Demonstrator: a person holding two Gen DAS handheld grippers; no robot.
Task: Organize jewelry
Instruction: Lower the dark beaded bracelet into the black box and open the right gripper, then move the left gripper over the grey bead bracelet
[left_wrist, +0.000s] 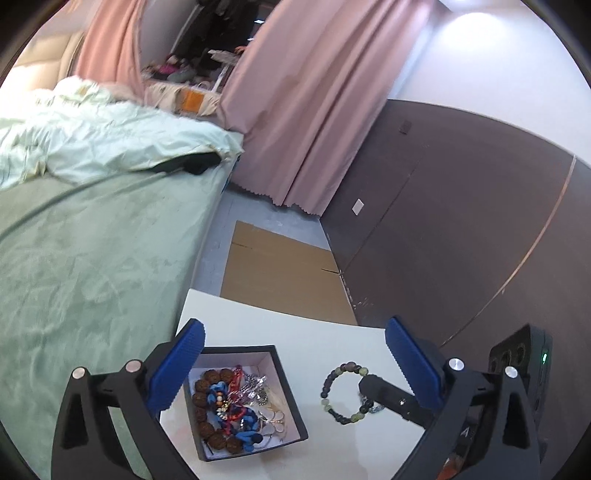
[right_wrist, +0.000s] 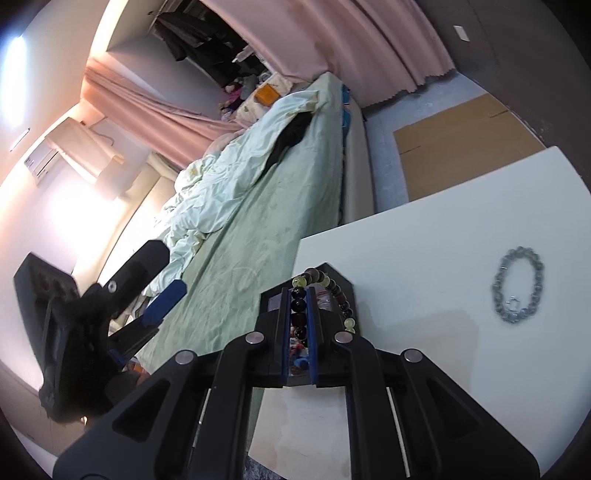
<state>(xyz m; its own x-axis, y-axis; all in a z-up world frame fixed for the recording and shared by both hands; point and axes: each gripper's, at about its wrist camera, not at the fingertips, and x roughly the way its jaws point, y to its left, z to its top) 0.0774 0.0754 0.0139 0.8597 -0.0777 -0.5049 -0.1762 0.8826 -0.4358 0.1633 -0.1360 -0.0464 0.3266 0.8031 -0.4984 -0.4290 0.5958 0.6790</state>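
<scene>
**Bedside table, jewelry half sorted**

A bed (left_wrist: 92, 240) with a green sheet fills the left, beside pink curtains (left_wrist: 314, 110) and flattened cardboard (left_wrist: 280, 273) on the floor. On the white table (left_wrist: 332, 332), the left gripper (left_wrist: 295, 369) spreads wide over a black box (left_wrist: 291, 398) of mixed jewelry. The right gripper (right_wrist: 299, 314) pinches a dark-and-green bead bracelet (right_wrist: 299, 304) above the box. A grey bead bracelet (right_wrist: 517, 291) lies farther right.

A home bedroom — green-sheeted bed (left_wrist: 92, 240), rumpled duvet (left_wrist: 110, 136), pink curtains (left_wrist: 314, 110).
</scene>
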